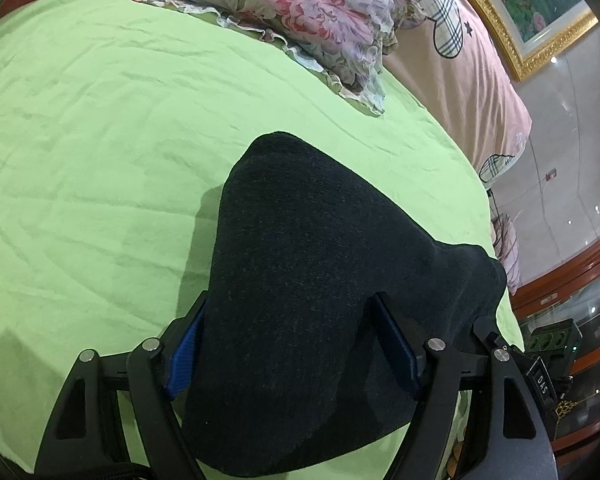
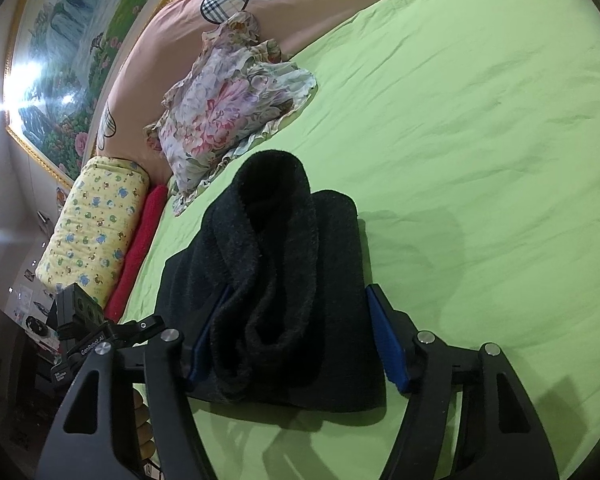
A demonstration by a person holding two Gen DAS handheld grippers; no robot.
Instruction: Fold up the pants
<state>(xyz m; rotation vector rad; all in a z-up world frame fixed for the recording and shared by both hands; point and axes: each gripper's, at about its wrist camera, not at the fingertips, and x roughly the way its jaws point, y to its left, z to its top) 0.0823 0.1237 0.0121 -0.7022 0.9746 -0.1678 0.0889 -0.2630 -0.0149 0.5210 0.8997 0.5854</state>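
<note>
The dark grey pants (image 1: 300, 272) are folded into a thick bundle on the green bed sheet (image 1: 100, 160). In the left wrist view the bundle fills the space between the blue-padded fingers of my left gripper (image 1: 288, 340), whose jaws stand wide around it. In the right wrist view the bundle (image 2: 284, 280) shows rolled fleecy layers and lies between the fingers of my right gripper (image 2: 296, 336), also spread wide around it. The lower part of the pants is hidden behind the gripper frames.
A floral pillow (image 1: 292, 16) lies at the head of the bed on a pink cover (image 1: 480, 80). A yellow printed bolster (image 2: 96, 220) and a red cushion (image 2: 140, 248) lie at the bed's side. A framed painting (image 2: 68, 60) hangs behind.
</note>
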